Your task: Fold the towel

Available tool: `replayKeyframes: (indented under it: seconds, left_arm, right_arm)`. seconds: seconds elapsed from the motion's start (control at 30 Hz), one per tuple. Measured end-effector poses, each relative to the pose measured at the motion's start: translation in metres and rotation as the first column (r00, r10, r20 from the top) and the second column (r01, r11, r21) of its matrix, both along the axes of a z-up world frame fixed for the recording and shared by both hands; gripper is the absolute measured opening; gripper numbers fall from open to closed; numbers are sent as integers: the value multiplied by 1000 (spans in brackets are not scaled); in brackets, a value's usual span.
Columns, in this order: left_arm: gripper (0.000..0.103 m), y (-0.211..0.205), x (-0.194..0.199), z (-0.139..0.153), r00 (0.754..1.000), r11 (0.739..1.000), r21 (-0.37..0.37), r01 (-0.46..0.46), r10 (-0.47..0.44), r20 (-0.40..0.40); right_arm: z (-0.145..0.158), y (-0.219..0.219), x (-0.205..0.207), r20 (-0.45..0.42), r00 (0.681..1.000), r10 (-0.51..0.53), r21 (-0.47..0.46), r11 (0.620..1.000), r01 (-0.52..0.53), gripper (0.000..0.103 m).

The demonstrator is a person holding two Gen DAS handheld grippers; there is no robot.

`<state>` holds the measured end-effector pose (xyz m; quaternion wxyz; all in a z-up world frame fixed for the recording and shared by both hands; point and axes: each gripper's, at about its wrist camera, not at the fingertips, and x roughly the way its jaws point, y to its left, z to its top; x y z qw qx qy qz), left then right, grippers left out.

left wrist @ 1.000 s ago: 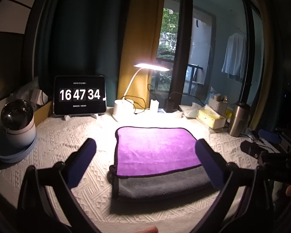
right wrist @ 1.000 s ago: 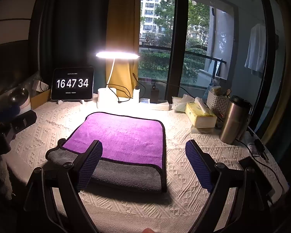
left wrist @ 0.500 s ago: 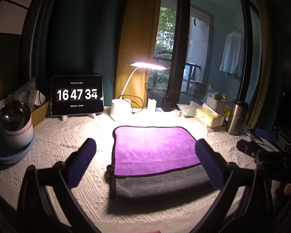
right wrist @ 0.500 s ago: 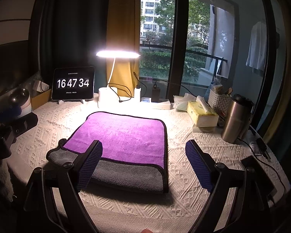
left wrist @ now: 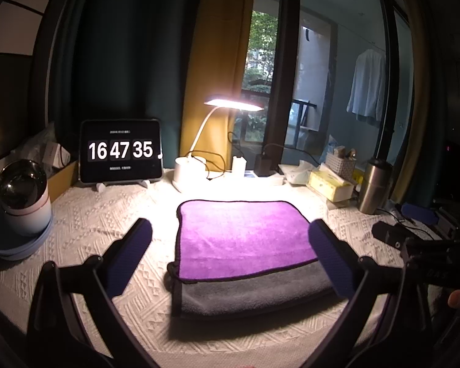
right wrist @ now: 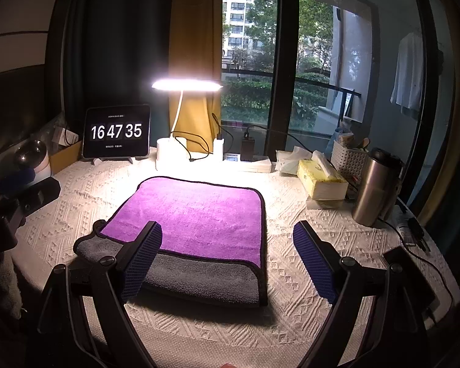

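Note:
A towel (left wrist: 242,233), purple on top and grey underneath, lies folded on the white knitted tablecloth (left wrist: 107,220), with a grey strip showing along its near edge. It also shows in the right wrist view (right wrist: 196,214). My left gripper (left wrist: 230,257) is open and empty, held above the near edge of the towel. My right gripper (right wrist: 227,257) is open and empty, over the towel's near right corner. The right gripper's body shows at the right of the left wrist view (left wrist: 414,242); the left gripper's body shows at the left of the right wrist view (right wrist: 21,193).
A tablet clock (left wrist: 121,150) and a lit desk lamp (left wrist: 199,141) stand at the back. A tissue box (right wrist: 320,179), a basket (right wrist: 349,156) and a steel tumbler (right wrist: 374,187) stand at the right. A round white appliance (left wrist: 24,196) sits at the left.
Both grippers stayed open and empty. The left view shifted slightly, so the towel sits a little lower and further left. The clock changed from 16:47:34 to 16:47:35.

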<state>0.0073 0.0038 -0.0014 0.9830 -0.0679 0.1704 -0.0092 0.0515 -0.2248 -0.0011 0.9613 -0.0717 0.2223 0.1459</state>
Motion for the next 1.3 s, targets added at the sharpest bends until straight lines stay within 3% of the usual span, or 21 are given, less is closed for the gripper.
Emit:
replayKeyframes:
  seconds: [0.67, 1.03, 1.23, 1.3]
  left_arm:
    - [102, -3, 8, -3, 1000, 1000, 16, -1, 1, -19]
    - [102, 2, 27, -16, 996, 1000, 0, 0, 0, -87]
    - [101, 2, 38, -22, 993, 1000, -1, 1, -1, -119]
    - [96, 2, 42, -25, 991, 1000, -6, 2, -2, -134]
  right_arm:
    - [-2, 2, 5, -13, 1000, 1, 2, 1000, -1, 90]
    - [-13, -2, 20, -55, 998, 12, 7, 1000, -12, 89]
    - [-21, -4, 31, -91, 996, 19, 2, 1000, -19, 82]
    - [-23, -5, 34, -102, 995, 21, 2, 1000, -21, 81]
